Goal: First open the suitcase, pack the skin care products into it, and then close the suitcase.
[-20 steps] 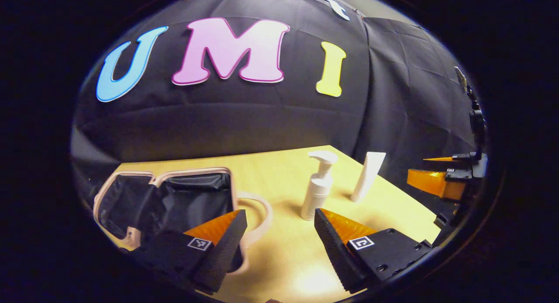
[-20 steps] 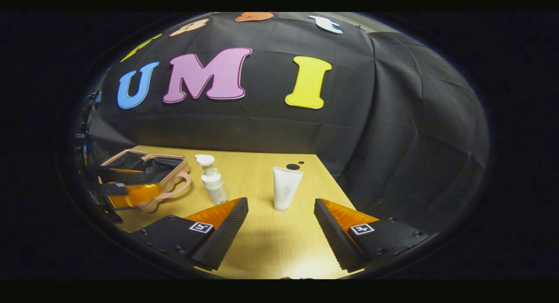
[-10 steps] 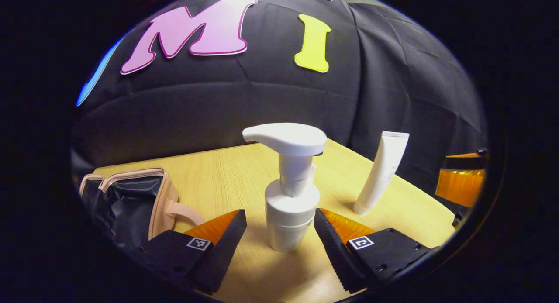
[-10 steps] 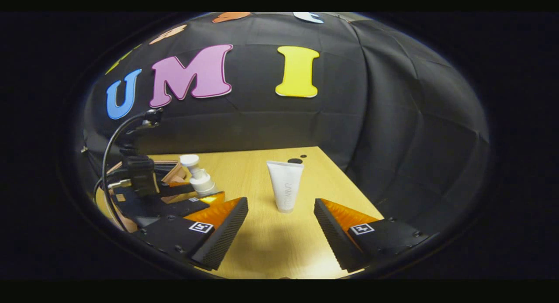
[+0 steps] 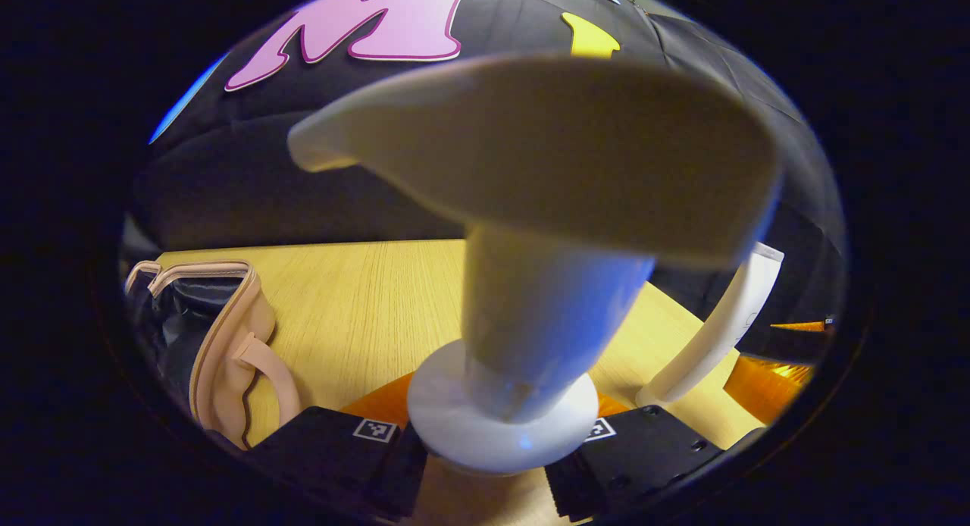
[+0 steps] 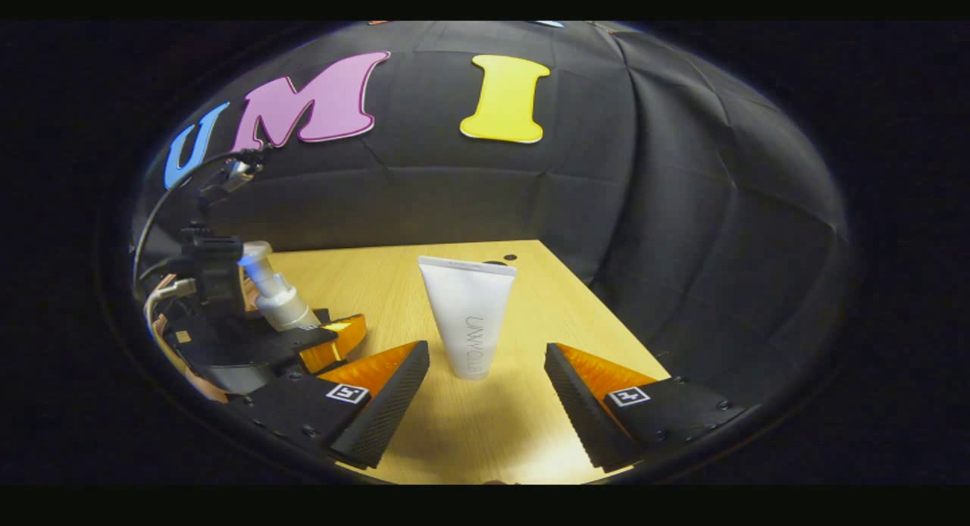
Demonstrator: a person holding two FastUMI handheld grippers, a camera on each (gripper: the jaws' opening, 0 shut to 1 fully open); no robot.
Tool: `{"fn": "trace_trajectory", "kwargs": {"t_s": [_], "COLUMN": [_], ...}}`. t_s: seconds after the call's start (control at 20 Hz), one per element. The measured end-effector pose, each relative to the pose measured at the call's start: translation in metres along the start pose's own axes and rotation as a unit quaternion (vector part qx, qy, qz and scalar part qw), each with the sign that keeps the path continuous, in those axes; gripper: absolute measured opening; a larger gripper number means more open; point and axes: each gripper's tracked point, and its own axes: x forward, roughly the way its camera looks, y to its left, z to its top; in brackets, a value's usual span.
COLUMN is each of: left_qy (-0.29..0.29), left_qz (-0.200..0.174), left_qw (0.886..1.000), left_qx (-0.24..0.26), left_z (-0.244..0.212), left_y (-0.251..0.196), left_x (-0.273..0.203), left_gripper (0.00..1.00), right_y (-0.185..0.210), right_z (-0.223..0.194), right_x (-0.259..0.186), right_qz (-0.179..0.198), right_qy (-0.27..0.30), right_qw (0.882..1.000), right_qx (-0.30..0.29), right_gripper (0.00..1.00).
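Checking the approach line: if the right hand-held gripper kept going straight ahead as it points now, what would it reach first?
Most likely the white tube, standing upright on the table straight ahead of the open right hand-held gripper. Its depth is hard to judge.

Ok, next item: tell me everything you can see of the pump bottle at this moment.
The pump bottle is white, plastic by the look, with a broad flat pump head whose spout points left in the left gripper view, a narrower neck and a round collar above the body. It stands upright on the wooden table, right of the open suitcase. It sits between the left tongs, whose fingers flank the body; actual contact is hidden. In the right gripper view it stands left of the white tube.
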Motion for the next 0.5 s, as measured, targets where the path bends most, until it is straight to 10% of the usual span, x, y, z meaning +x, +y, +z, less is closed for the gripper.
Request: {"fn": "trace_trajectory", "kwargs": {"t_s": [0.5], "left_qy": [0.003], "left_qz": [-0.014], "left_qw": [1.0], "left_qx": [-0.021], "left_z": [0.006], "left_y": [0.024], "left_x": [-0.058], "left_gripper": [0.67], "right_y": [0.014], "right_z": [-0.011], "right_x": [0.061], "right_qz": [-0.011], "right_qy": [-0.001], "right_qw": [1.0], "right_qx": [0.02], "right_gripper": [0.97]}}
